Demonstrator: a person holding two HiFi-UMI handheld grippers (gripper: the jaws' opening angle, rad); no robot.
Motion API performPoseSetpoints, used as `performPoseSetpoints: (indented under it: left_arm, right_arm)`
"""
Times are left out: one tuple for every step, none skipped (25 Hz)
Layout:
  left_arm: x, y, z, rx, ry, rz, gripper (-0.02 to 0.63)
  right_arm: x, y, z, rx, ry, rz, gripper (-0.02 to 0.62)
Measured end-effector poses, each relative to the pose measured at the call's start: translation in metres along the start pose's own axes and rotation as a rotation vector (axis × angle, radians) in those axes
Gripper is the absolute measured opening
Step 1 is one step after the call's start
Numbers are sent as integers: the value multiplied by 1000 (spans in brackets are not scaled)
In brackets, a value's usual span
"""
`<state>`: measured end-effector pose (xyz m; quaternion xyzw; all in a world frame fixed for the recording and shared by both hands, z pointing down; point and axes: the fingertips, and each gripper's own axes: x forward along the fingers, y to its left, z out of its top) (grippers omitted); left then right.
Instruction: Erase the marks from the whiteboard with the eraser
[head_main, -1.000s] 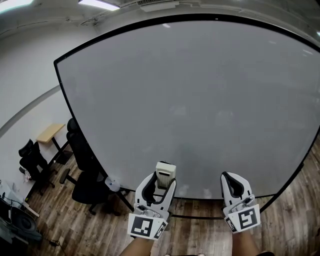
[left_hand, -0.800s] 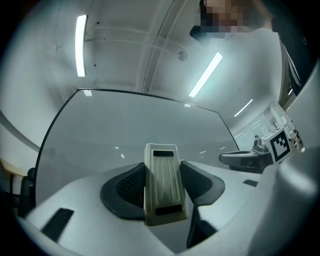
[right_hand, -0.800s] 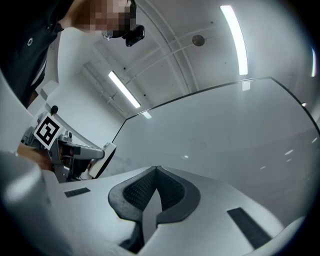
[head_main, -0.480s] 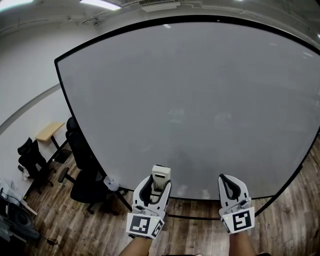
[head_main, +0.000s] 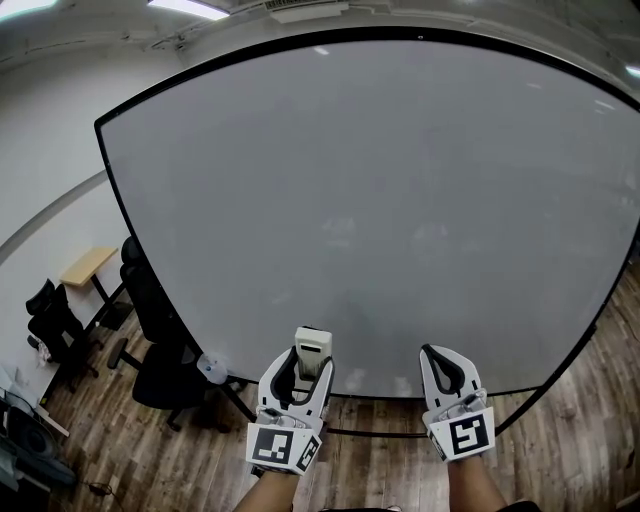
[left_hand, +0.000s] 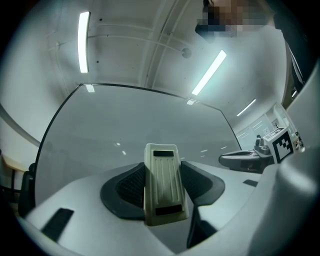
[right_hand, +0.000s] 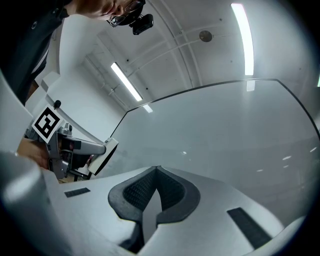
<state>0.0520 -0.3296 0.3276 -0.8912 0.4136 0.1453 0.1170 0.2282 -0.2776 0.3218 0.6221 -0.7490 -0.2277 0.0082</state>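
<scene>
Since a second ago, the whiteboard (head_main: 380, 200) sits a little further left in the head view, and both tools have drifted left with it, still low by its bottom edge. The board fills nearly the whole scene; its surface looks almost clean, with only faint grey smudges near the middle, too weak to read as marks. The left hand-held gripper (head_main: 298, 366) points up and forward towards the board, its marker cube turned back to the person, and it is clenched on the eraser (head_main: 312, 350), which stands upright between the jaws with its top end poking above them, apparently just short of the board. The right hand-held gripper (head_main: 445, 366) is held beside it in the same pose, well apart, with its jaws pressed together on nothing. The eraser (left_hand: 162, 187) looks like a light, stiff, ribbed plastic block; the pads hold it by its long sides, which seems the right grip, provided the wiping face meets the board flat so it does not twist.
</scene>
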Motion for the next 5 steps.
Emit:
performPoseSetpoints:
  left_arm:
    - [0,0,0,-1,1,-3,242]
    - [0,0,0,-1,1,-4,242]
    - [0,0,0,-1,0,-5,242]
    - [0,0,0,0,-1,-4,242]
    - [1,0,1,0,-3,-4,242]
  right_arm:
    - [1,2,1,2,-7,3,18]
    - [2,3,2,5,-15,5,18]
    - [3,3,3,6,-20,6,18]
    - [4,3,3,6,-23,7,18]
    - [4,3,4,6,-26,7,18]
